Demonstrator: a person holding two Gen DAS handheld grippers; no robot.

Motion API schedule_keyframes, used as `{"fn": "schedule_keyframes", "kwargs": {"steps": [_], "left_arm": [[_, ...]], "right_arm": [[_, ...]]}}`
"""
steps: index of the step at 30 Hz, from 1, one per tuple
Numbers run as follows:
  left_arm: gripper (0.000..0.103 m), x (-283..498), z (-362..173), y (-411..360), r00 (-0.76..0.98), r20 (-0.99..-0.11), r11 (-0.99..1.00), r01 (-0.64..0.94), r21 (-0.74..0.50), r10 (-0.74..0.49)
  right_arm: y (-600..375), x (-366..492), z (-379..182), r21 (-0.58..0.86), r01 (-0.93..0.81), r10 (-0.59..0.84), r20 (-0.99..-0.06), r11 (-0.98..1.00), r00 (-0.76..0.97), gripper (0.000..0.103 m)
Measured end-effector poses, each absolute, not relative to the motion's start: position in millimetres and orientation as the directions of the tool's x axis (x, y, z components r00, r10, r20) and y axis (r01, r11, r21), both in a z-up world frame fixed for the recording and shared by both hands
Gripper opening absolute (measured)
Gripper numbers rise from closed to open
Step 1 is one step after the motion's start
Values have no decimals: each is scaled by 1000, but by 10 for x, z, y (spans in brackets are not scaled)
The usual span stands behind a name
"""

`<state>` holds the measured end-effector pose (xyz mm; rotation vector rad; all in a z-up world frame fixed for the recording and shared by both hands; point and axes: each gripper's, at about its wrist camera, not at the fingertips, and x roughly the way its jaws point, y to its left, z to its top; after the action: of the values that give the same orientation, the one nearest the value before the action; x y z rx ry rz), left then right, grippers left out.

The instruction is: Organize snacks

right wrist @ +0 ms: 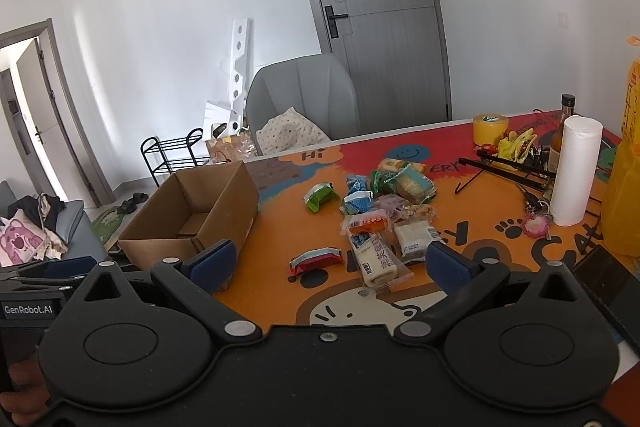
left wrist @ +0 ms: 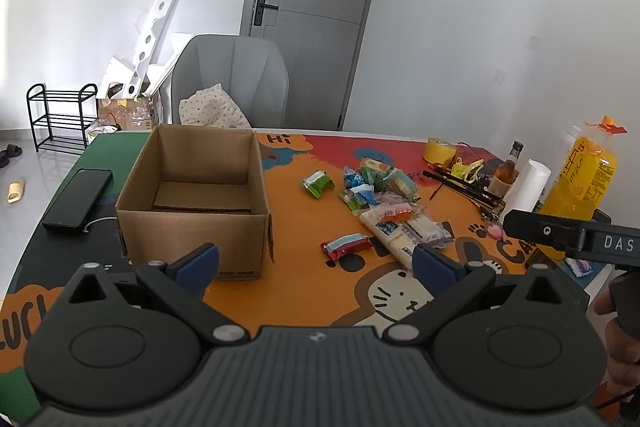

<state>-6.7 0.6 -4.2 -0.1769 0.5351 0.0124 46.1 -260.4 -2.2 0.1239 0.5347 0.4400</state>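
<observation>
Snacks (right wrist: 380,211) sit in a loose heap on the bright cartoon tablecloth (right wrist: 500,203), none of them boxed yet, and both grippers hang back from the pile with nothing between their fingers. Starting at the left: a dark phone (left wrist: 78,199) lies flat at about nine o'clock of the cardboard box (left wrist: 192,195), and that box stands open-topped with only a flat cardboard liner showing on its floor, so no snack has gone in. The left gripper (left wrist: 316,261) hovers at the box's five o'clock, jaws spread wide. Moving right, a green packet (left wrist: 318,183) lies alone at three o'clock of the box, and a red-and-blue packet (left wrist: 345,245) lies apart at seven o'clock of the heap. The heap itself is small crinkly wrappers over a long white packet (right wrist: 374,259); these look light, soft and slick, so I'd judge a squeeze across the middle of a packet safest, since a pinch on a loose wrapper end could slip or tear. The right gripper (right wrist: 328,261) waits just short of that long white packet, fingers equally wide. Further right a tape roll (right wrist: 490,129), a paper roll (right wrist: 576,171) and a big yellow bottle (left wrist: 580,179) stand clear of the heap; the bottle's fill level I can't tell.
</observation>
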Motion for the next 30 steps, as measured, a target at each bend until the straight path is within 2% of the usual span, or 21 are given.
{"fn": "schedule_keyframes", "kwargs": {"steps": [15, 30], "left_arm": [[102, -34, -54, -16, 858, -513, 987, -59, -152, -28], [102, 386, -319, -73, 830, -557, 981, -79, -179, -35]], "right_arm": [[-2609, 491, -34, 230, -369, 434, -467, 901, 770, 103], [-2623, 831, -252, 219, -342, 406, -509, 914, 759, 103]]}}
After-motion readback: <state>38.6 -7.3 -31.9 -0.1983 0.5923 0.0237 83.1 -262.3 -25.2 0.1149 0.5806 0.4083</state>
